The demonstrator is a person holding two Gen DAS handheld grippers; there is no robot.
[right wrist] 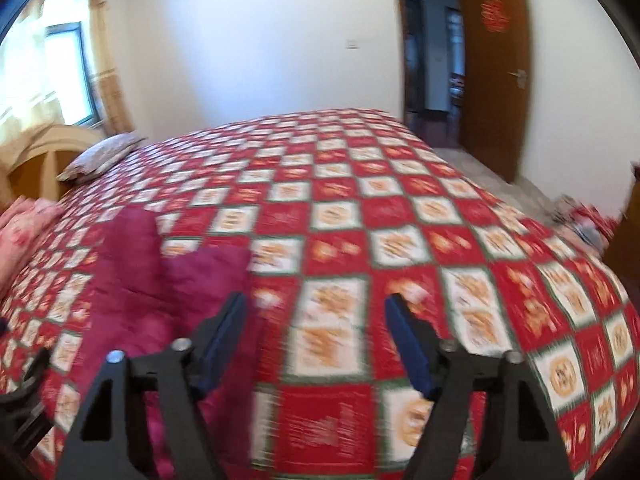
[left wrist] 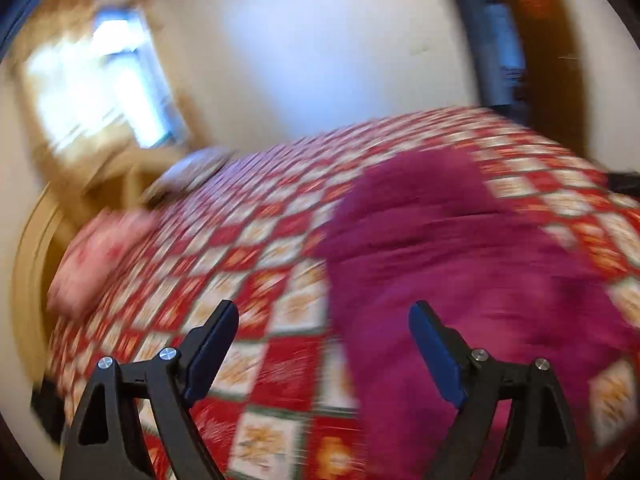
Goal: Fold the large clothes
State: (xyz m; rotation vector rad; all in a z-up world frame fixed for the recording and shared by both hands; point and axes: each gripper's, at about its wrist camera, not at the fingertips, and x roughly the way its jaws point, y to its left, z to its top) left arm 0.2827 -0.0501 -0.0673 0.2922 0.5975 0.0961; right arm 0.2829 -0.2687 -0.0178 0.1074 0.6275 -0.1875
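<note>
A magenta garment (left wrist: 448,256) lies spread on a bed with a red and white checked cover (left wrist: 256,240). In the left wrist view, which is blurred, my left gripper (left wrist: 324,312) hangs open above the cover at the garment's left edge, nothing between its fingers. In the right wrist view the same magenta garment (right wrist: 160,292) lies at the lower left, and my right gripper (right wrist: 316,304) stands open above the checked cover (right wrist: 400,216) just right of the garment, holding nothing.
A pink pillow (left wrist: 100,256) and a grey patterned pillow (right wrist: 100,156) lie near the wooden headboard (right wrist: 40,152) at the left. A window with curtains (right wrist: 64,64) is behind. An open brown door (right wrist: 496,72) stands at the far right, with clutter (right wrist: 584,220) on the floor.
</note>
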